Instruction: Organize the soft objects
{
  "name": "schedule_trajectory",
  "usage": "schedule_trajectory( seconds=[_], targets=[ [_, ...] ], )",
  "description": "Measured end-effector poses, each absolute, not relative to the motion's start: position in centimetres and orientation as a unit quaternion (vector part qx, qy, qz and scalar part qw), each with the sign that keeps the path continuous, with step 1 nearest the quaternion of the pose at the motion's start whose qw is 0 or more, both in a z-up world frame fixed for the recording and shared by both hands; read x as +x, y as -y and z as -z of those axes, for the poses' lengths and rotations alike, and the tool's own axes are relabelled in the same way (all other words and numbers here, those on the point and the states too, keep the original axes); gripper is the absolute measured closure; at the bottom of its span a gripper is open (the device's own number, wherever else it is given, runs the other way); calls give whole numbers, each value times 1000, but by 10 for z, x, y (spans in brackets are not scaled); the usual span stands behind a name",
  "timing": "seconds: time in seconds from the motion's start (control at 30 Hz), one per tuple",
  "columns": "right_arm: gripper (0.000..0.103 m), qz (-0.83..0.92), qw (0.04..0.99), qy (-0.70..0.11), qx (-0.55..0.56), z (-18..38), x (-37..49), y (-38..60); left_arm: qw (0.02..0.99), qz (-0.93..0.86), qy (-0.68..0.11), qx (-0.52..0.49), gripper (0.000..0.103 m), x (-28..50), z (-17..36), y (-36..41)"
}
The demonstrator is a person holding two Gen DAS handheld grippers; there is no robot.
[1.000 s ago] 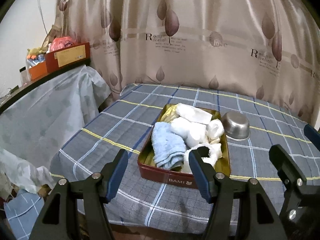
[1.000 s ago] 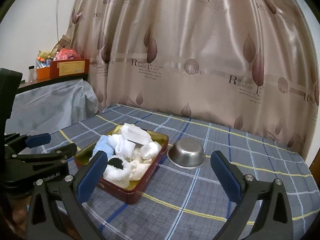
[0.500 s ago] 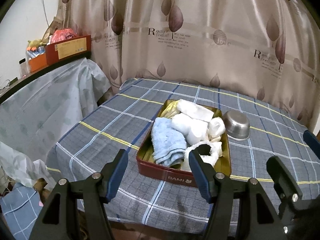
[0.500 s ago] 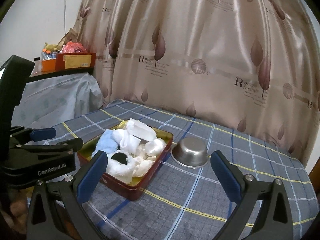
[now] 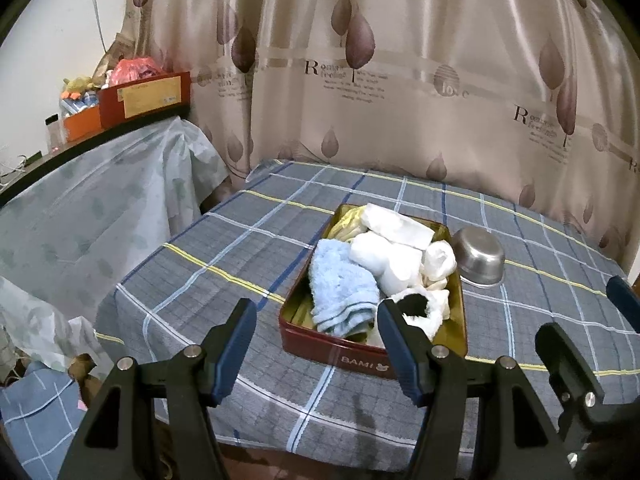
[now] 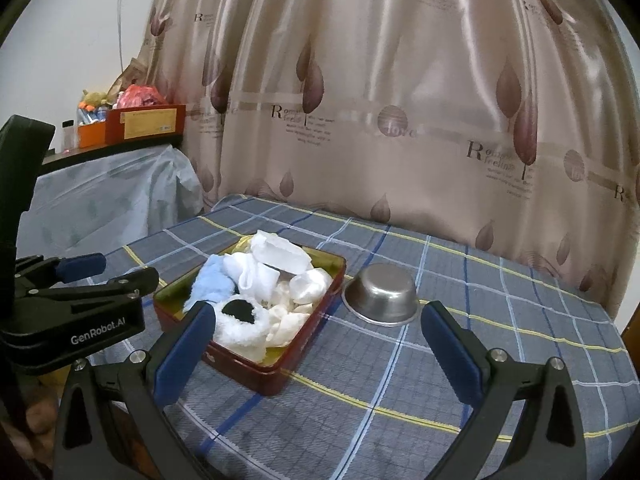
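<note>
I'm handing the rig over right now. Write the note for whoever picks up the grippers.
Left gripper: open, empty, held short of the table's near edge, in front of the tin.
Right gripper: open, empty, also short of the table.
Red tin on the checked tablecloth holds all the soft things: blue towel, white rolled cloths, a fluffy white piece with a black patch, something yellow at the back.
Steel bowl stands empty on the cloth beside the tin, not touching it.
Done: nothing visibly sorted yet.
Left: take the soft items out and arrange them.
</note>
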State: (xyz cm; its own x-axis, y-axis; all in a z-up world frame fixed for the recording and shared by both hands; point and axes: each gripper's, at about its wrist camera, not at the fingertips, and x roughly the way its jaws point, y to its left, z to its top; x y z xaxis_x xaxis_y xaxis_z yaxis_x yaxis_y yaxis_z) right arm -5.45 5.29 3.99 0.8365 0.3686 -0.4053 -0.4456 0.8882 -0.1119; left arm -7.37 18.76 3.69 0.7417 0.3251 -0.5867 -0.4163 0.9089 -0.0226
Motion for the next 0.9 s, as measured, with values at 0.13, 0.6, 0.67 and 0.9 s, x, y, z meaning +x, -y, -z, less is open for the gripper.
schedule_trajectory(
  seconds=[0.13, 0.6, 0.67, 0.9],
  targets=[
    [1, -211, 954, -190, -96, -40, -55, -52, 930, -205, -296, -73, 38, -74, -37, -187],
    [1, -214, 952, -195, -100, -41, -59, -56, 936, -199, -283, -68, 38, -75, -36, -183],
    [1, -214, 952, -195, -99, -40, -58, -56, 936, -200, -283, -63, 38, -75, -36, -182],
    [1, -216, 951, -198, -99, -39, -58, -57, 941, -198, -270, -56, 38, -78, -37, -177]
  ],
)
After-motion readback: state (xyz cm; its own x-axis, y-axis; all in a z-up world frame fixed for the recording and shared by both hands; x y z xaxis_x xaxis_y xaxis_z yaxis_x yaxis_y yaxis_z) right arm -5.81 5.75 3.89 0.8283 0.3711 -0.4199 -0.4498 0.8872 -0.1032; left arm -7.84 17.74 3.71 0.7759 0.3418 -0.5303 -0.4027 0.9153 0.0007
